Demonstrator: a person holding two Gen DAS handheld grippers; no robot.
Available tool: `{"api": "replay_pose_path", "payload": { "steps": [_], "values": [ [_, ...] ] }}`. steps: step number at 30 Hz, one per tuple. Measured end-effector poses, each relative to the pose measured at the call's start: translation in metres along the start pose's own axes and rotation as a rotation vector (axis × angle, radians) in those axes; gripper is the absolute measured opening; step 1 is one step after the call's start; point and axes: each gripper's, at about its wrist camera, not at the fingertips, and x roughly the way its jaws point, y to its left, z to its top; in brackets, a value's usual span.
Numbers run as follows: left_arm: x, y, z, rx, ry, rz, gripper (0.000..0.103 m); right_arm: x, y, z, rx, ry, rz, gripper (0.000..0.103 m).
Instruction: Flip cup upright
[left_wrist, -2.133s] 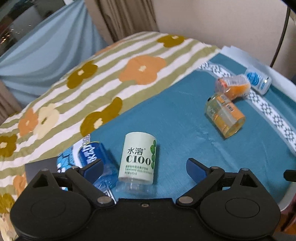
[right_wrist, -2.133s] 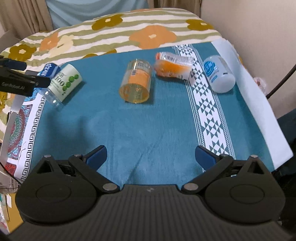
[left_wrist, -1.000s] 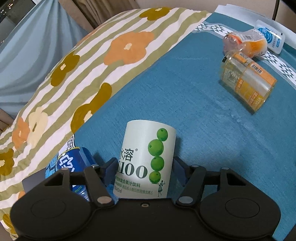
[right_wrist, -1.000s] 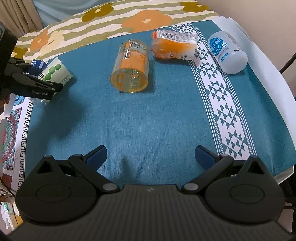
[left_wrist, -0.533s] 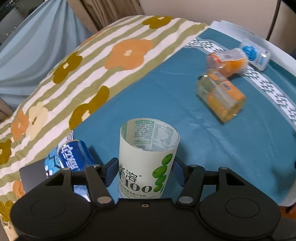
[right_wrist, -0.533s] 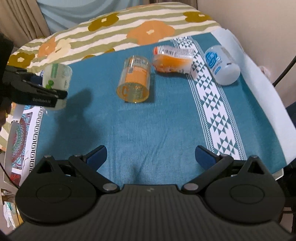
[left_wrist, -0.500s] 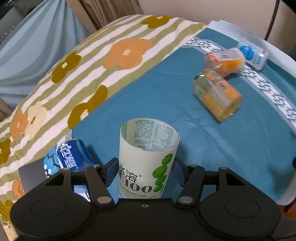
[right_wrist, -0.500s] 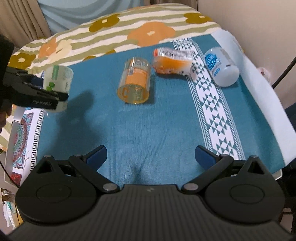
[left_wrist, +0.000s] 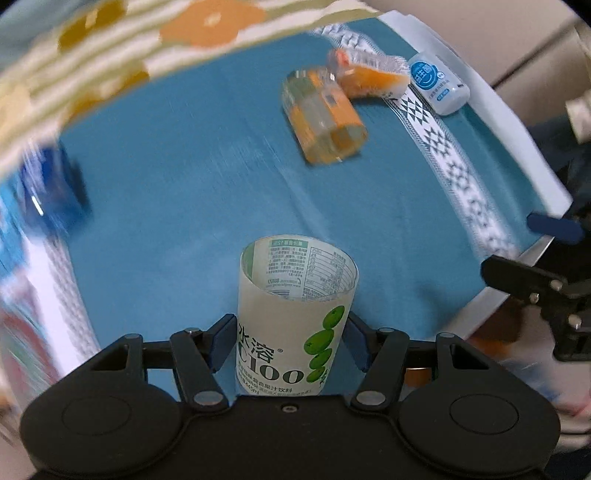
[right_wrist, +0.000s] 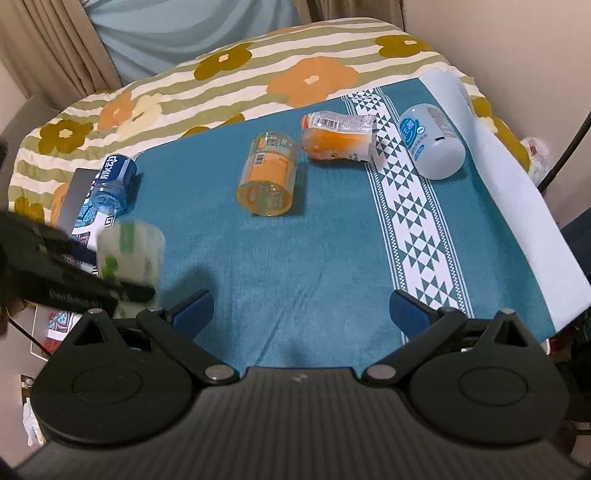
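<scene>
My left gripper (left_wrist: 291, 341) is shut on the pale green C100 cup (left_wrist: 295, 310), which it holds upright with its open mouth up, above the teal cloth (left_wrist: 207, 177). In the right wrist view the same cup (right_wrist: 129, 251) shows blurred at the left, held in the left gripper (right_wrist: 110, 280). My right gripper (right_wrist: 301, 306) is open and empty over the near edge of the teal cloth (right_wrist: 325, 236); one of its blue fingertips (left_wrist: 554, 225) shows at the right of the left wrist view.
An orange-labelled clear cup (right_wrist: 267, 173) lies on its side mid-cloth. An orange crumpled bottle (right_wrist: 338, 136) and a white-blue bottle (right_wrist: 432, 140) lie at the far right. A blue bottle (right_wrist: 114, 179) lies at the left. A flowered striped blanket (right_wrist: 221, 81) covers the back.
The left gripper closed on the lying C100 cup, lifted it and turned it mouth up. It has now carried the cup toward the near side of the cloth. The right gripper stayed open.
</scene>
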Motion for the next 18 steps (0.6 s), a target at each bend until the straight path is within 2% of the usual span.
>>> {"api": "replay_pose_path", "payload": {
  "steps": [3, 6, 10, 18],
  "values": [
    [0.014, 0.002, -0.002, -0.132, 0.023, -0.088, 0.066, -0.005, -0.007, 0.001, -0.007, -0.005, 0.003, 0.103],
    [0.027, 0.008, 0.0, -0.243, 0.013, -0.126, 0.066, -0.007, -0.015, 0.001, -0.016, -0.003, -0.002, 0.103],
    [0.037, 0.014, 0.001, -0.324, -0.014, -0.123, 0.066, -0.004, -0.022, -0.001, -0.03, 0.013, -0.006, 0.103],
    [0.035, 0.026, 0.003, -0.389, -0.09, -0.097, 0.066, 0.007, -0.02, -0.005, -0.068, 0.054, 0.007, 0.103]
  ]
}}
